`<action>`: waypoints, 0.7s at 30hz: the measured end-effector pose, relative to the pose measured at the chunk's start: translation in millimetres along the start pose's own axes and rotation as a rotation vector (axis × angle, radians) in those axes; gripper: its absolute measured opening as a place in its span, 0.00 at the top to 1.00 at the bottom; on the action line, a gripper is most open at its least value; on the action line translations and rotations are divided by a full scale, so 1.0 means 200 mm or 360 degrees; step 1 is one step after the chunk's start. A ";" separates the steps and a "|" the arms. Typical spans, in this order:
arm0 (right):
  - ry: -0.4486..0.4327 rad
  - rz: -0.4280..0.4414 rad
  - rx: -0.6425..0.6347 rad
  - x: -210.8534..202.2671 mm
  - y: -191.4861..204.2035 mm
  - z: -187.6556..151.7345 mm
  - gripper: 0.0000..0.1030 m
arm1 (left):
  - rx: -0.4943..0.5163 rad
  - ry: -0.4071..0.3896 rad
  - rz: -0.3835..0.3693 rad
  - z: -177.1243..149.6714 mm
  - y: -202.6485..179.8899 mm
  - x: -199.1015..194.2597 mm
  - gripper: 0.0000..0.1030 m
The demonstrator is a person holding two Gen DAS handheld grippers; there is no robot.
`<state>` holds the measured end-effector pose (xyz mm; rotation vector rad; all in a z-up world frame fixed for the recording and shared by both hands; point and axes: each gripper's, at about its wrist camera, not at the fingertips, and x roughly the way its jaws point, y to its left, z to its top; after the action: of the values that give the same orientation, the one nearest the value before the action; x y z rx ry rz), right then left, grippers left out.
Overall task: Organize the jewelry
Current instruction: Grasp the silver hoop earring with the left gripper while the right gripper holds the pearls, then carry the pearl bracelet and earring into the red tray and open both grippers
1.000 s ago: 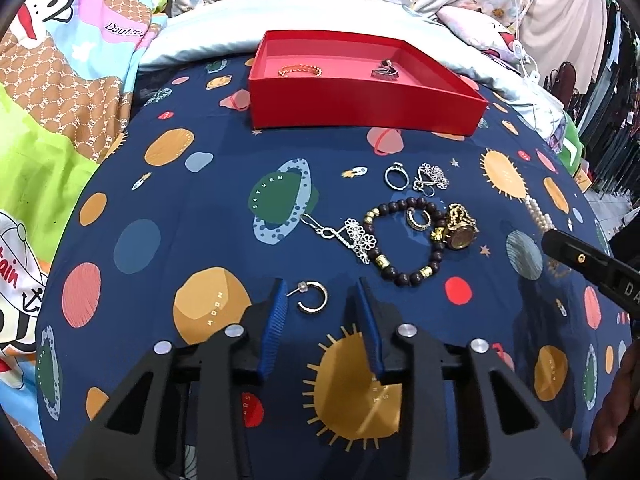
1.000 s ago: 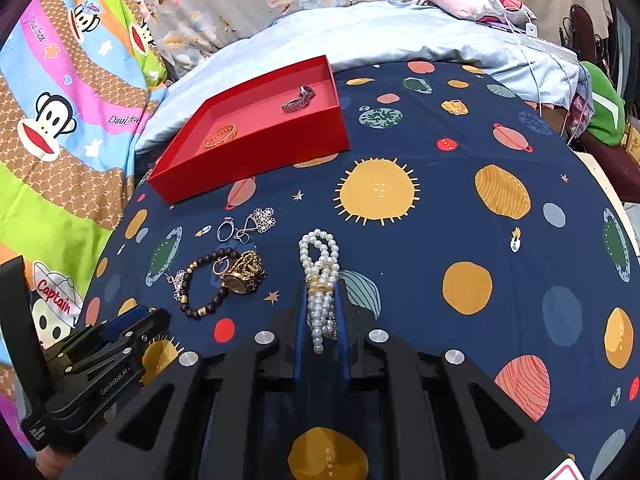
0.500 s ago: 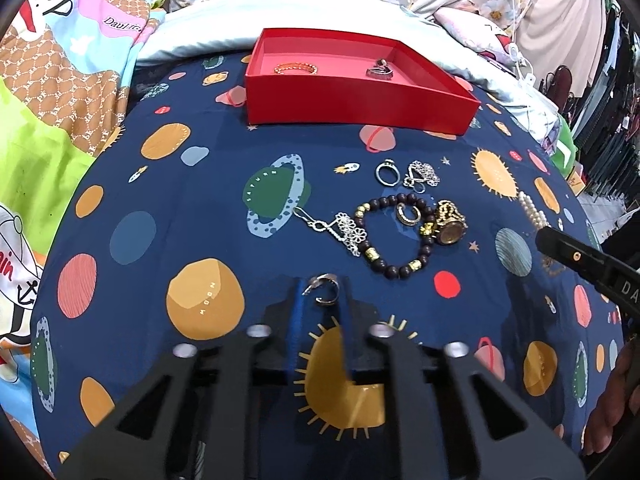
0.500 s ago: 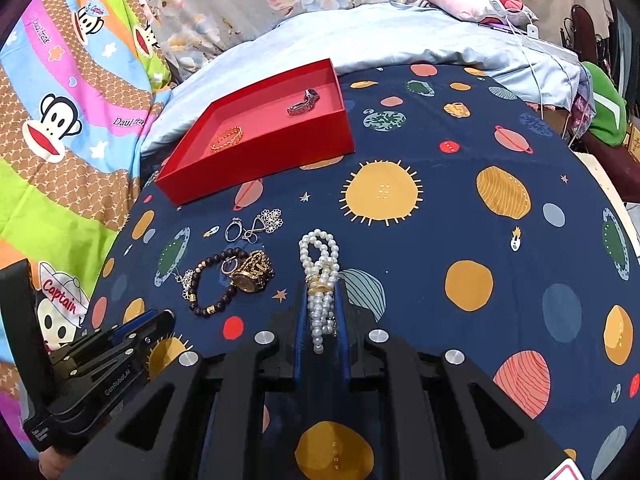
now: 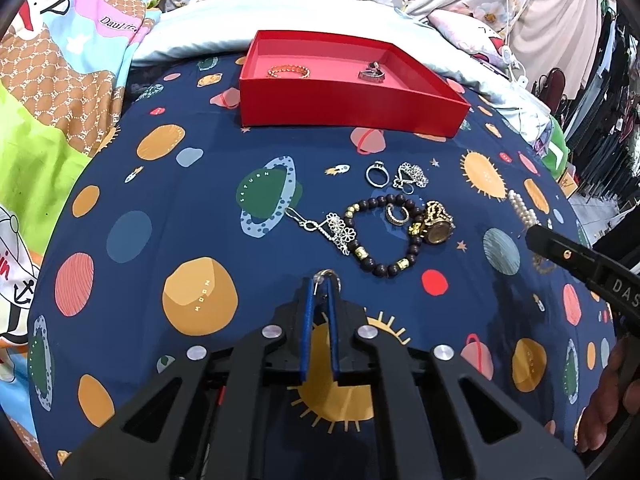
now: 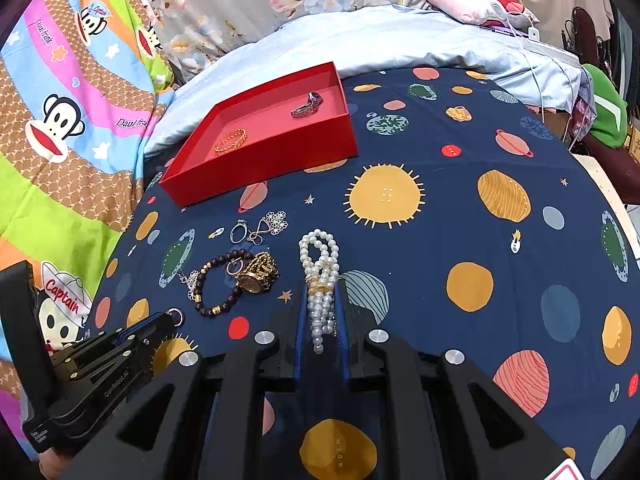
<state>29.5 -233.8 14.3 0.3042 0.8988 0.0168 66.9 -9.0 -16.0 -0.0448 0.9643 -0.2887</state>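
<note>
My left gripper (image 5: 320,284) is shut on a small hoop earring (image 5: 328,275), low over the navy planet-print cloth; it also shows in the right wrist view (image 6: 174,316). My right gripper (image 6: 321,286) is shut on a white pearl bracelet (image 6: 319,256), whose loops hang ahead of the fingertips. A red tray (image 5: 344,100) at the back holds a gold chain bracelet (image 5: 289,71) and a silver watch (image 5: 372,73). Between tray and grippers lie a dark bead bracelet (image 5: 380,236), a gold watch (image 5: 438,224), a silver ring (image 5: 377,174) and a flower pendant (image 5: 340,230).
The cloth covers a bed, with a pale blue quilt (image 6: 380,40) behind the tray and a colourful monkey-print blanket (image 6: 60,120) at the left. A second silver pendant (image 5: 410,176) lies by the ring. Clutter and a chair stand past the bed's right edge.
My left gripper closed from wide open onto the hoop earring and lifted slightly. My right gripper stays shut on the pearls and has drifted a little.
</note>
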 end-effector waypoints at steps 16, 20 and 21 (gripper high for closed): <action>0.0005 0.0008 0.0005 0.00 0.01 0.00 0.88 | 0.0038 -0.0033 0.0020 0.01 -0.04 0.00 0.63; 0.0013 0.0015 0.0008 0.01 0.01 0.00 0.88 | 0.0049 -0.0001 0.0029 0.01 -0.04 0.04 0.64; 0.0014 0.0016 0.0010 0.01 0.00 0.00 0.88 | 0.0044 0.0004 0.0022 0.01 -0.04 0.05 0.65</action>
<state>30.9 -232.7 13.6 0.3145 0.9060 0.0247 72.9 -20.0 -21.6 -0.0122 0.9627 -0.2894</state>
